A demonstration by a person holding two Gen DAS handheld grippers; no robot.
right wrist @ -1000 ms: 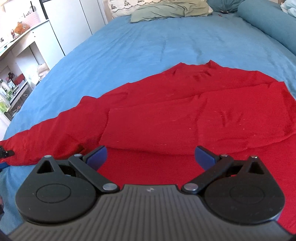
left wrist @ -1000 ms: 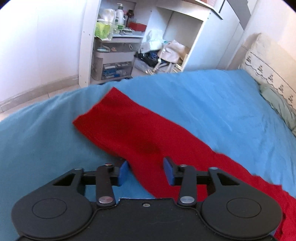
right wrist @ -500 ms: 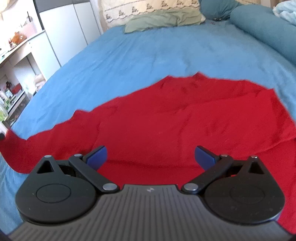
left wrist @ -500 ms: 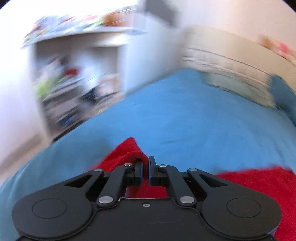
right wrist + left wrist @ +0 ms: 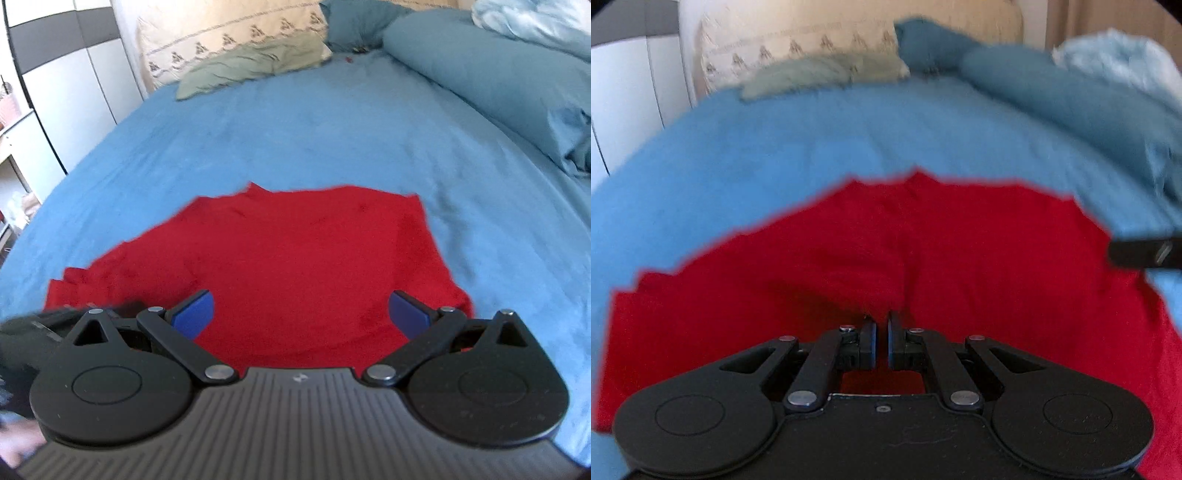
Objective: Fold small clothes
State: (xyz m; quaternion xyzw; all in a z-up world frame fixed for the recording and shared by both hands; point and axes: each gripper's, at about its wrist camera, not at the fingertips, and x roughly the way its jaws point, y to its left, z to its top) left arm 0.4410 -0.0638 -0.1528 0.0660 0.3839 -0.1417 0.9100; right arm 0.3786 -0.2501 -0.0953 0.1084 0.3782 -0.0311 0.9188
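I had my left claw [image 5: 881, 334] clamped on a pinch of the red garment [image 5: 923, 240], the fingers drawn nearly together with red cloth showing between and below them. I judged this was the sleeve end being carried across the body of the garment, so that the long side would fold inward and leave a tidier shape. My right claw [image 5: 300, 314] stood wide apart above the near part of the garment, holding nothing; I took it to be waiting there to steady or smooth the cloth once the fold was laid.

The garment lay on the bed [image 5: 332, 140], towards its near edge, spread fairly flat with a ragged far edge and some layering at its left side. In the right view its right side ran in a clean line, which suggested that side was already folded.

The bed was covered with a plain blue sheet, soft and slightly rumpled, so cloth would drag on it rather than slide. At the head of the bed lay a cream patterned pillow [image 5: 229, 40] with a grey-green one [image 5: 251, 64] in front, and a rolled blue duvet [image 5: 480, 74] ran along the right edge. White wardrobe doors [image 5: 74, 85] stood beyond the left edge.
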